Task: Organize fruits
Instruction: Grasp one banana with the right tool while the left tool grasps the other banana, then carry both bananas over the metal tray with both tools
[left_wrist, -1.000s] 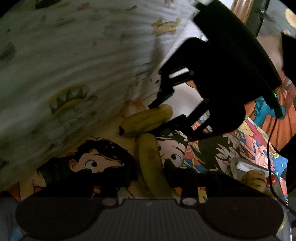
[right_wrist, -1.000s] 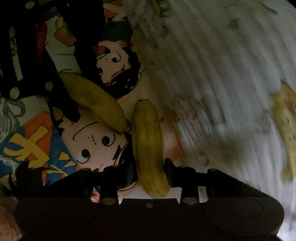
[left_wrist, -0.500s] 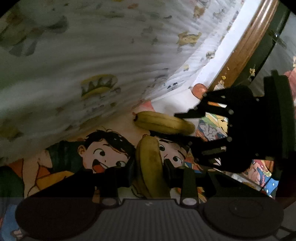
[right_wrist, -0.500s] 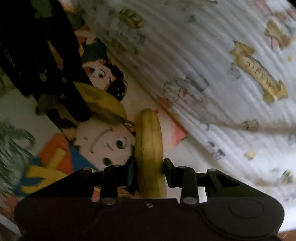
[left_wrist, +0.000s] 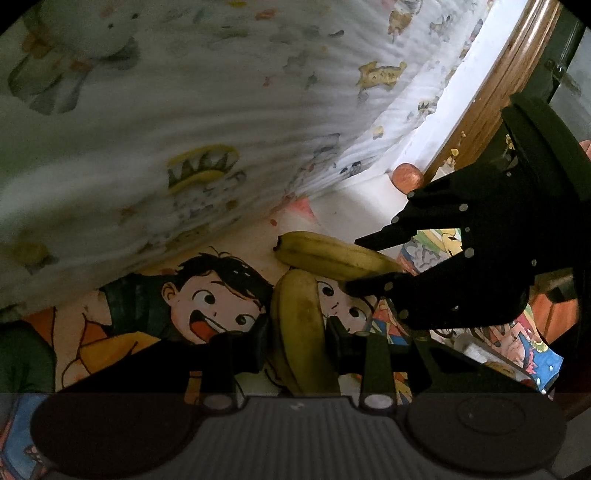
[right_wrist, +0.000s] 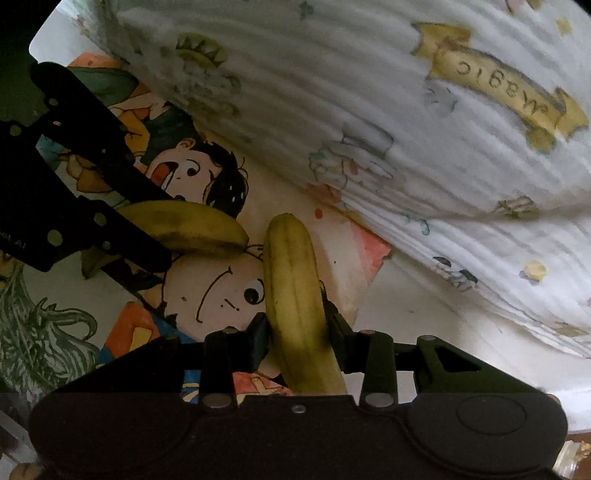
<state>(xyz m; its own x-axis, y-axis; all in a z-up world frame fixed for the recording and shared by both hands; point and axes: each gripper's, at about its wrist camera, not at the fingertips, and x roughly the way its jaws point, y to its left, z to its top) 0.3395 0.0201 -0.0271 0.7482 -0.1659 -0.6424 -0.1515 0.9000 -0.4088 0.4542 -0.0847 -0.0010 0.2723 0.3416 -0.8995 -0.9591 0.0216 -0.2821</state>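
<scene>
Two yellow bananas are held over a cartoon-print sheet (left_wrist: 207, 295). In the left wrist view, my left gripper (left_wrist: 297, 332) is shut on one banana (left_wrist: 295, 302), which points away from the camera. To its right, the black right gripper (left_wrist: 373, 264) holds the second banana (left_wrist: 332, 254) crosswise, its tip close to the first. In the right wrist view, the right gripper (right_wrist: 295, 328) has that banana (right_wrist: 291, 280) between its pads. The jaws are opening slightly and the pads still touch the peel. My left gripper (right_wrist: 147, 221) with its banana (right_wrist: 184, 229) shows at the left.
A ribbed white quilt (left_wrist: 184, 129) with small prints lies bunched right behind the bananas. A round reddish fruit (left_wrist: 407, 176) sits by the wooden bed frame (left_wrist: 480, 99) at the far right. Bare white sheet (right_wrist: 406, 314) lies beside the quilt.
The right gripper has rolled and risen a little, swinging its banana from upright-left to level in the left view. It now stands further right. The left gripper kept its banana almost still.
</scene>
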